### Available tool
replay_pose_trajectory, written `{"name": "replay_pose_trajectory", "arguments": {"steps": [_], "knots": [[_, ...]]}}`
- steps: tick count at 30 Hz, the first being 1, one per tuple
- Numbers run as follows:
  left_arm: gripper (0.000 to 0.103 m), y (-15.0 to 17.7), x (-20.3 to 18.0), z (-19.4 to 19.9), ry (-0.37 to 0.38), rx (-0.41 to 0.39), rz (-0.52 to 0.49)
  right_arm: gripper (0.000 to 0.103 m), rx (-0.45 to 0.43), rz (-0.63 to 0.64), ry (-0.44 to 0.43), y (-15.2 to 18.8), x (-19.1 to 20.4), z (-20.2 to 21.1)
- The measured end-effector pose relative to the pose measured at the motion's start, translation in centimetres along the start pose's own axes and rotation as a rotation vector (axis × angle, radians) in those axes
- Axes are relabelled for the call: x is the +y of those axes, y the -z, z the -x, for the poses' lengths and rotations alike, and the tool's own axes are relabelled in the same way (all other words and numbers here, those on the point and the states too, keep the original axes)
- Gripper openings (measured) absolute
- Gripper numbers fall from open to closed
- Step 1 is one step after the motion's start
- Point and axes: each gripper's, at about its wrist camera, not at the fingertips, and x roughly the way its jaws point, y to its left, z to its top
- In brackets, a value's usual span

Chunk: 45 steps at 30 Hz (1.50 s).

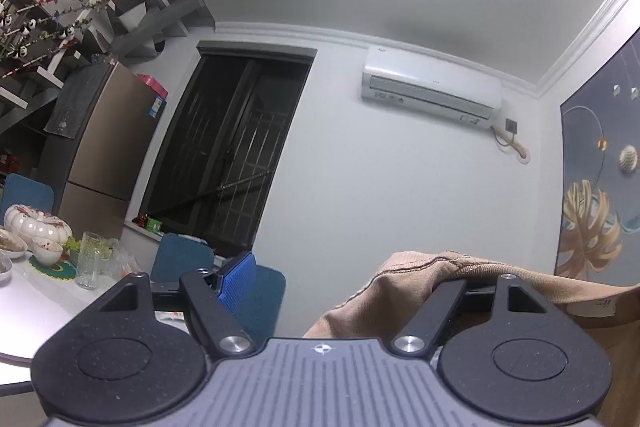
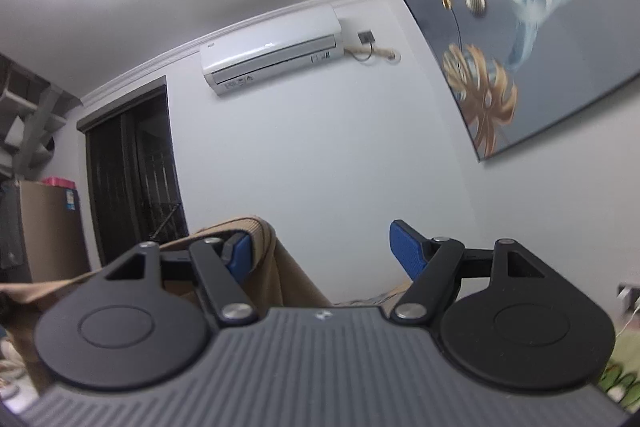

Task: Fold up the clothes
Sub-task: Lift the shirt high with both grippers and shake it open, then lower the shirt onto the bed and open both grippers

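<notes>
My left gripper (image 1: 352,279) has its fingers spread wide: the blue pad (image 1: 237,277) on one side stands bare, while the other finger is buried under a fold of tan garment (image 1: 424,291), a stitched seam running over its top. So the cloth is draped over that finger, not pinched. My right gripper (image 2: 326,251) is the same in mirror: fingers well apart, one blue pad (image 2: 406,251) free in the air, the other pad (image 2: 240,247) wrapped by the tan garment (image 2: 276,267), which hangs down past it. Both grippers are tilted up toward the wall and ceiling, so I cannot see any surface below where the garment would be laid.

Outward from the left fingers are a white table (image 1: 36,303) with a drinking glass (image 1: 90,259), bowls and a pumpkin-shaped dish (image 1: 36,223), blue chairs (image 1: 256,291), a bronze refrigerator (image 1: 108,147), a dark barred door (image 1: 232,155) and an air conditioner (image 1: 432,91) on the wall. A framed painting (image 2: 520,47) hangs to the right.

The risk, as I judge it: nothing clamps the cloth, so any tilt or quick swing could let it slide off a single finger and drop in a heap. Lowering on the left, trailing fabric could also sweep the glass and bowls.
</notes>
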Motion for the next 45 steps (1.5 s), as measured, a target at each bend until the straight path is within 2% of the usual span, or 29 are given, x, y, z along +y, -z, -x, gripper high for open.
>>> {"name": "replay_pose_trajectory", "arguments": {"steps": [3,5,12,16,19,24,28,31,34,35,36,37,40,45], "knots": [[0.077,1.9,-0.4,-3.2,0.0,0.055,-0.021,0.074,0.043,0.012,0.02,1.0,-1.2,-1.2],[0.077,4.1,-0.5,-6.0,-0.002,0.088,-0.039,0.074,0.095,-0.002,0.027,3.4,-2.5,-3.4],[0.078,17.8,0.1,-18.9,-0.019,0.237,-0.092,0.074,0.288,-0.046,0.078,14.9,-7.2,-14.7],[0.078,27.5,0.6,-27.4,-0.058,0.347,-0.113,0.074,0.38,-0.036,0.105,23.5,-9.4,-22.3],[0.079,35.6,1.1,-33.6,-0.073,0.389,-0.12,0.074,0.416,0.002,0.125,30.7,-10.9,-27.8],[0.08,50.6,2.7,-42.8,-0.09,0.495,-0.165,0.074,0.464,0.041,0.123,43.2,-14.0,-35.8],[0.079,61.3,4.4,-48.2,-0.104,0.616,-0.202,0.072,0.571,0.089,0.142,53.0,-16.1,-40.9],[0.079,67.2,5.3,-50.6,-0.088,0.7,-0.218,0.072,0.694,0.081,0.154,59.1,-17.8,-44.0],[0.079,70.9,5.3,-53.0,-0.074,0.869,-0.266,0.073,0.922,0.018,0.122,64.1,-19.0,-46.3],[0.079,72.1,5.3,-53.8,-0.07,0.93,-0.284,0.078,0.996,-0.009,0.099,65.4,-19.1,-46.9],[0.08,73.0,5.3,-54.6,-0.056,0.996,-0.286,0.091,1.039,-0.035,0.067,66.0,-19.0,-47.2],[0.08,73.1,5.3,-55.0,-0.03,1.047,-0.269,0.095,1.057,-0.047,0.033,66.3,-18.7,-47.2],[0.091,72.0,5.1,-55.1,0.048,1.116,-0.228,0.094,0.994,-0.081,-0.047,64.5,-17.4,-46.3],[0.101,66.4,4.2,-51.0,0.092,0.999,-0.264,0.094,0.87,-0.122,-0.088,59.6,-15.6,-42.1]]}}
